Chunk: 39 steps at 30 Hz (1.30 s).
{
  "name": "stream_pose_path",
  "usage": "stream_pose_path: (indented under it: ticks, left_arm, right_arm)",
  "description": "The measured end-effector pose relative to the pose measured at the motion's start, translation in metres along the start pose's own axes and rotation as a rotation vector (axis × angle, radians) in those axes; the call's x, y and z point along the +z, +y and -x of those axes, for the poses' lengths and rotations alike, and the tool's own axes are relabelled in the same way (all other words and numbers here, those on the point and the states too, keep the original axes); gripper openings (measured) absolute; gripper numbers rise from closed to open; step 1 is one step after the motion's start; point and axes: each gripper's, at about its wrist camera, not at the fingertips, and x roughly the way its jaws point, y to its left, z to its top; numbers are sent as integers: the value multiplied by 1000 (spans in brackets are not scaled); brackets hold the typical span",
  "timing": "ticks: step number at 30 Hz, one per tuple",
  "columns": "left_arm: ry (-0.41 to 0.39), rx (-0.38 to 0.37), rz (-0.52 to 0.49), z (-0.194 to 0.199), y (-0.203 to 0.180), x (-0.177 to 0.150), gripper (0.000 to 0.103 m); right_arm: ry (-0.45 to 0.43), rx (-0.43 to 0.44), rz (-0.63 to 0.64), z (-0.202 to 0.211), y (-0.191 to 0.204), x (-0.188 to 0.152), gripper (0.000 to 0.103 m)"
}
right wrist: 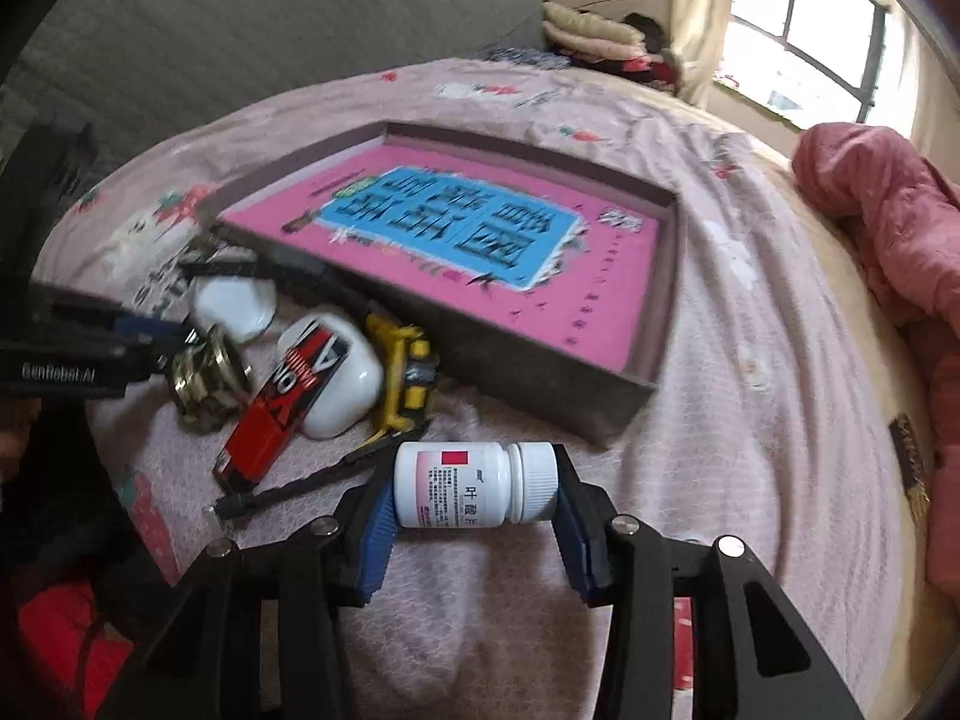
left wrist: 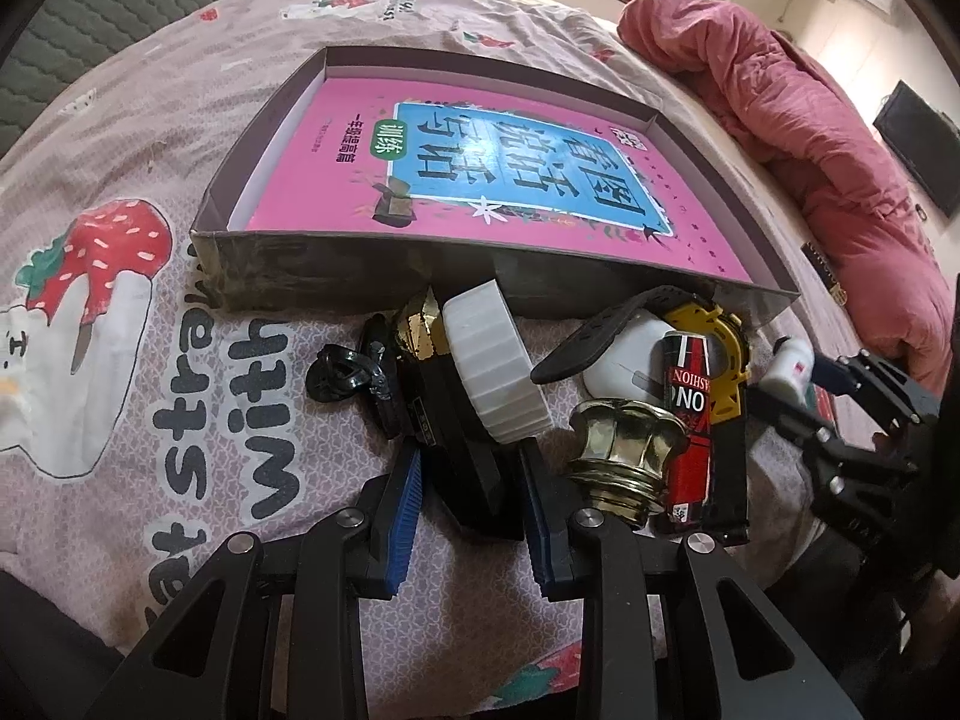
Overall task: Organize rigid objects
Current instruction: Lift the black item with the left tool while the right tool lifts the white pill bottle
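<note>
A shallow grey box with a pink book inside lies on the bed. In front of it is a pile: white ribbed lid, brass knob, red-black tube, white case, yellow toy, black watch strap. My left gripper is closed on a black and gold bottle. My right gripper is shut on a white pill bottle, held sideways.
A pink quilt is bunched along the right side of the bed. A grey padded headboard is at the back. A black cable lies by the pile. A black clip lies left of the bottle.
</note>
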Motion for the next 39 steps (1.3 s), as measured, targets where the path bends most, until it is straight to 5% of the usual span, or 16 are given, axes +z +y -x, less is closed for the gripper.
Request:
stream_pose_path:
  ticks: [19,39]
  left_arm:
    - [106,-89,130,13,32,-8,24]
    - [122,-27,21,2,12,5,23]
  right_arm:
    - [-60,53,-117,24,25,7,46]
    - [-84,61,-209,37,28,8,46]
